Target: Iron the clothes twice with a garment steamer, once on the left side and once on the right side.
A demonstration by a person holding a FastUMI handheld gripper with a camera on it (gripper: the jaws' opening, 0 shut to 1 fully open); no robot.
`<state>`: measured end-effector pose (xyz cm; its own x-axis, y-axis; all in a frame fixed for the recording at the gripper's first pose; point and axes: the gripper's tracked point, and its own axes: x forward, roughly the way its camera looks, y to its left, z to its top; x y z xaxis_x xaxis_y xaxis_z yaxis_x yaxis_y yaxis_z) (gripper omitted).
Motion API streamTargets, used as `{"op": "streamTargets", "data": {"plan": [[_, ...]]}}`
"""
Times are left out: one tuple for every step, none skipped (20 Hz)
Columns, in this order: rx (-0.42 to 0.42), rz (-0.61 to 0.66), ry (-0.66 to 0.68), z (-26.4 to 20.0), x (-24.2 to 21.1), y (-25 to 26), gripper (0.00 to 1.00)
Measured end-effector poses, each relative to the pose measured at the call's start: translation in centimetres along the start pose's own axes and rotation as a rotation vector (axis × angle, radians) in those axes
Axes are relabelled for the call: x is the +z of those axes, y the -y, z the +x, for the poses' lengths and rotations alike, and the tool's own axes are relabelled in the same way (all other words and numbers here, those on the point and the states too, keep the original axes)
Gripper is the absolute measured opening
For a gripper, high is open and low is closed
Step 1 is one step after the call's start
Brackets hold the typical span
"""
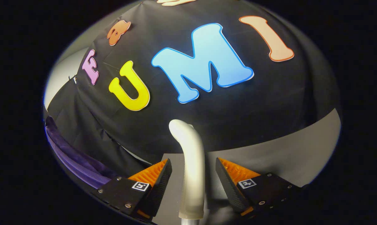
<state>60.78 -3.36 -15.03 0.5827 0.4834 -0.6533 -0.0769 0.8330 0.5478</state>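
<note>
The garment steamer's white, curved handle (190,140) rises between my two fingers and bends away at its top, beyond the fingertips. My gripper (193,164) stands open around it, with a gap showing on each side between the handle and the finger pads. A purple garment (79,162) hangs in folds off to the left of the left finger, partly hidden behind it.
A grey table surface (285,150) stretches ahead and to the right of the fingers. The booth's black cloth wall (238,109) closes off the space behind the steamer and the table.
</note>
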Motion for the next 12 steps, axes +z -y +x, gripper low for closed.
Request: {"op": "streamTargets", "data": {"plan": [[0.008,0.014,-0.023,0.2,-0.5,0.1,0.82],[0.01,0.027,-0.057,0.4,-1.2,0.2,0.81],[0.017,0.035,-0.083,0.5,-1.8,0.4,0.76],[0.024,0.044,-0.104,0.6,-2.2,0.3,0.73],[0.035,0.057,-0.122,0.7,-2.6,0.3,0.69],[0.042,0.072,-0.134,0.9,-3.0,0.2,0.67],[0.048,0.096,-0.141,0.8,-3.0,0.2,0.57],[0.055,0.107,-0.144,0.7,-2.9,0.0,0.47],[0.06,0.104,-0.143,0.6,-3.0,0.0,0.42],[0.065,0.101,-0.14,0.6,-3.0,-0.3,0.39],[0.069,0.077,-0.134,0.6,-3.2,-0.7,0.37],[0.076,0.054,-0.125,0.4,-3.3,-1.3,0.35]]}}
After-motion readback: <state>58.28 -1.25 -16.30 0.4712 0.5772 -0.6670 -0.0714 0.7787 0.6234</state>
